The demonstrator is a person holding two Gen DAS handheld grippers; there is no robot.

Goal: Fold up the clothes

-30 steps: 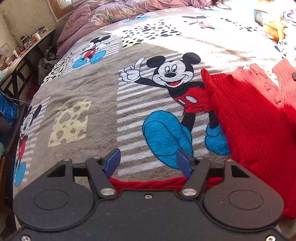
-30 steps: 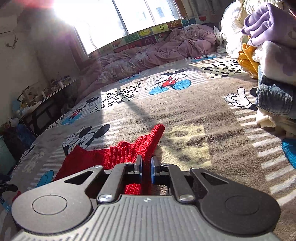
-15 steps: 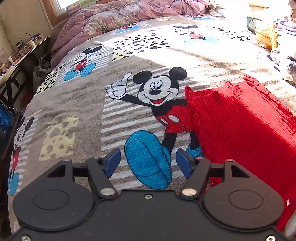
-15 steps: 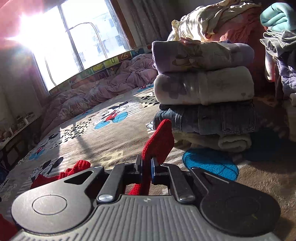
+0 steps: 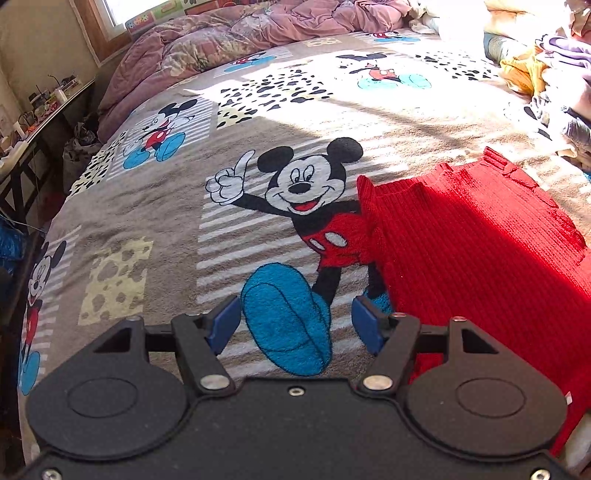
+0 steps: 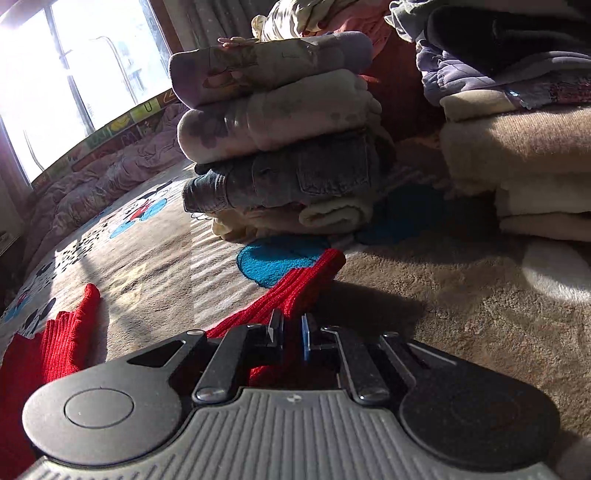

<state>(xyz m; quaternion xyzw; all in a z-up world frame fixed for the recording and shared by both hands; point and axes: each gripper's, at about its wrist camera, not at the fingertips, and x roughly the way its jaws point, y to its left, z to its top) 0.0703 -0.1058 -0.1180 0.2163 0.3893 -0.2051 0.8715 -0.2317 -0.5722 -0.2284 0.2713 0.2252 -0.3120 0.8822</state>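
In the left wrist view, the left tongs (image 5: 295,325) are held wide apart over the Mickey Mouse blanket (image 5: 155,206), with nothing between the blue pads (image 5: 223,325). One red sweater (image 5: 480,251) is spread flat on the blanket to the right of the tongs; its near edge lies just beside the right-hand pad and runs under that side of the tool body. Four Mickey figures can be counted on the blanket. A rumpled mauve duvet (image 5: 236,33) is heaped at the far end of the bed, and a cluttered desk (image 5: 40,110) stands along the left wall.

In the right wrist view, the right tongs (image 6: 291,334) are closed narrowly on a red sleeve (image 6: 299,288) of the sweater, which passes between the pads, and its cuff is laid on the blanket just ahead of the tips. A second red part of the sweater (image 6: 48,350) lies to the left, apart from the tongs. Two stacks of folded clothes are seen beyond: one stack (image 6: 280,136) straight ahead, another stack (image 6: 517,155) at the right. One bright window (image 6: 74,74) is seen at upper left.
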